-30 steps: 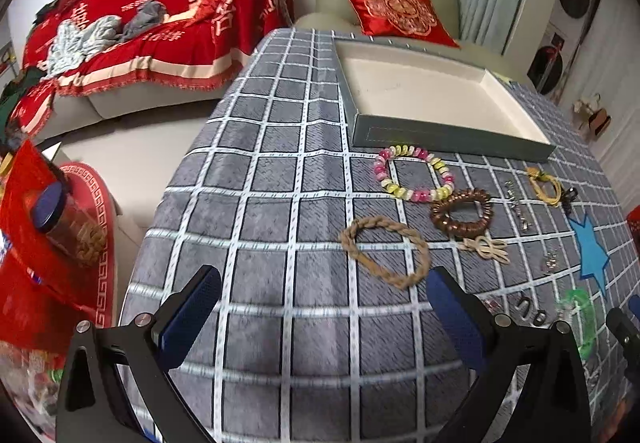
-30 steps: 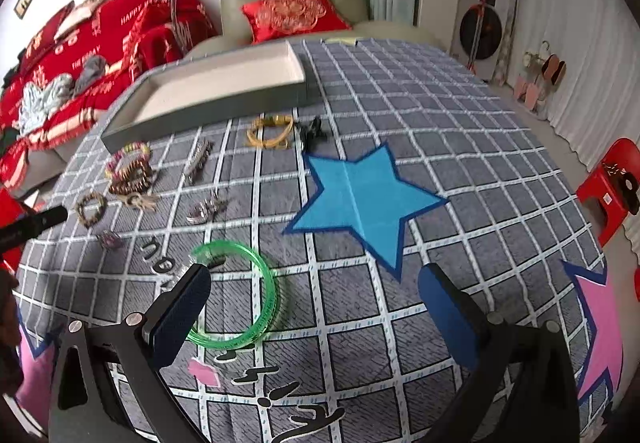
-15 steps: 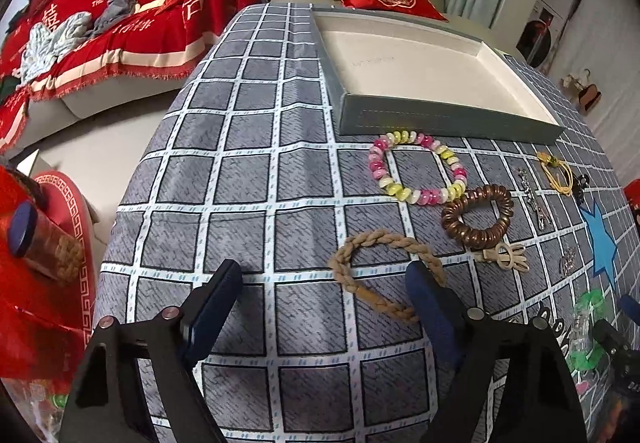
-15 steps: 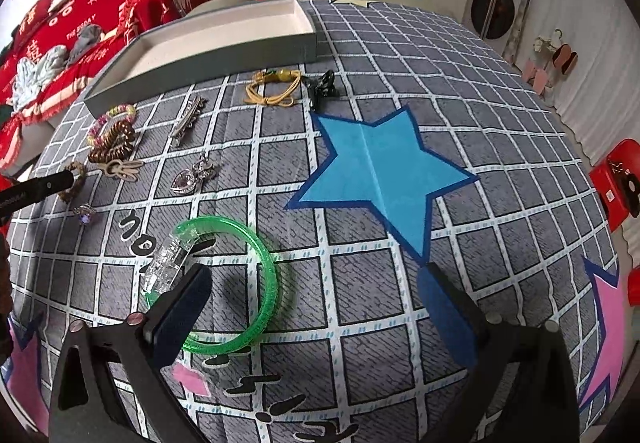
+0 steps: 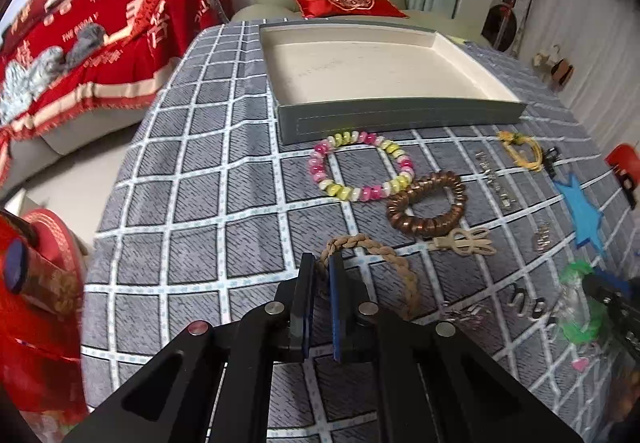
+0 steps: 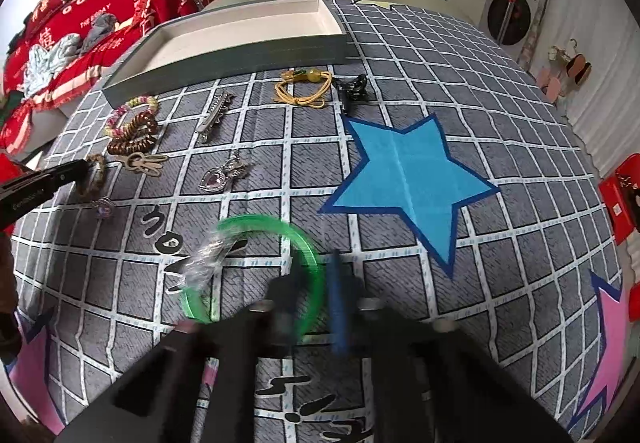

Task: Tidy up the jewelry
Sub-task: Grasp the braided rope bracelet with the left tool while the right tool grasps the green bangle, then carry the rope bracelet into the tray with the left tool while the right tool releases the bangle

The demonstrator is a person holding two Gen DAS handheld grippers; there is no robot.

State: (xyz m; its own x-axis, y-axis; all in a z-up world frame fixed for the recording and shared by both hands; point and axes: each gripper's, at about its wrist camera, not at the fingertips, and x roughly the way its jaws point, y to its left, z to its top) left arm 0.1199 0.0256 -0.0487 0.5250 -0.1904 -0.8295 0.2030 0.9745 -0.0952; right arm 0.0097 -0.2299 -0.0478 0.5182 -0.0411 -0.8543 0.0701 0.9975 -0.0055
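My left gripper [image 5: 321,263] is shut on the near-left rim of a tan braided bracelet [image 5: 394,259] that lies on the grey checked cloth. My right gripper [image 6: 318,275], motion-blurred, is shut on the right rim of a green bangle [image 6: 276,223] with a clear wrapper on its left side. An empty grey tray [image 5: 400,115] with a cream inside stands at the back. A pink and yellow bead bracelet [image 5: 320,167] and a brown coil bracelet [image 5: 428,219] lie in front of it. The left gripper also shows at the left edge of the right wrist view [image 6: 82,171].
A beige rabbit clip [image 5: 464,243], a silver hair clip [image 6: 214,115], a yellow cord bracelet [image 6: 306,87], a black clip [image 6: 352,87] and a heart pendant [image 6: 222,175] lie on the cloth. A blue star [image 6: 404,175] marks the table. A sofa and an armchair stand behind.
Both grippers went from wide open to shut. The left one moved forward and closed on the braided bracelet. The right one moved down and closed on the green bangle.
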